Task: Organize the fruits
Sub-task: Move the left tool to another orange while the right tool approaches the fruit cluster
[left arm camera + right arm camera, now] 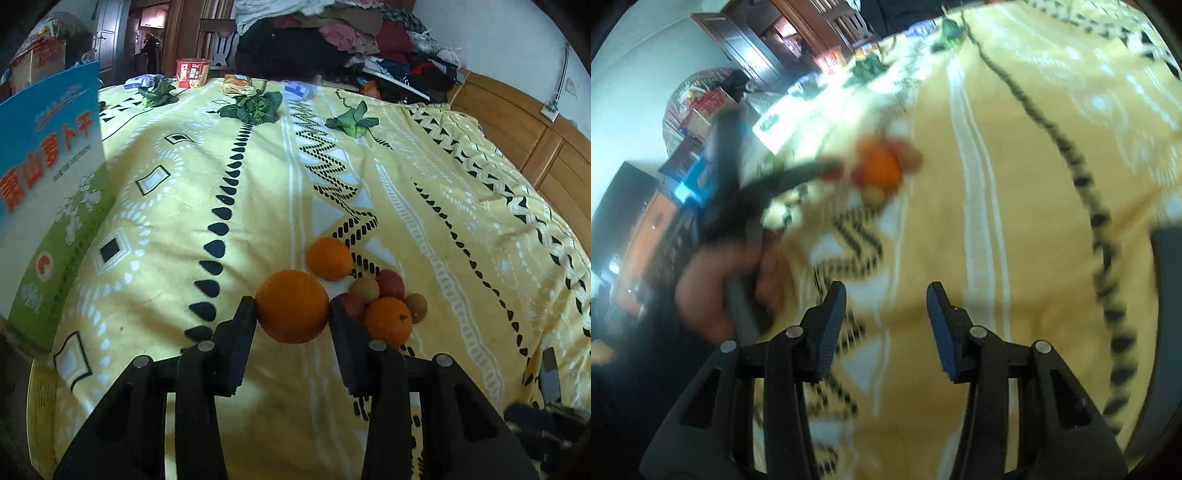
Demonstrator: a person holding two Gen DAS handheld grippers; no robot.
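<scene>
A large orange (291,306), round and smooth-skinned with no long axis to speak of, sat between the black fingers of the left gripper (292,308), whose jaws pressed its two sides. At about two o'clock from it lay a heap of fruit (380,299) on the yellow patterned bedspread (424,184): two smaller oranges, reddish apples and tan round ones, touching. No bowl or basket showed. Leafy greens (255,107) lay toward twelve o'clock. The right gripper (886,295) hung over bare cloth, jaws apart and empty.
</scene>
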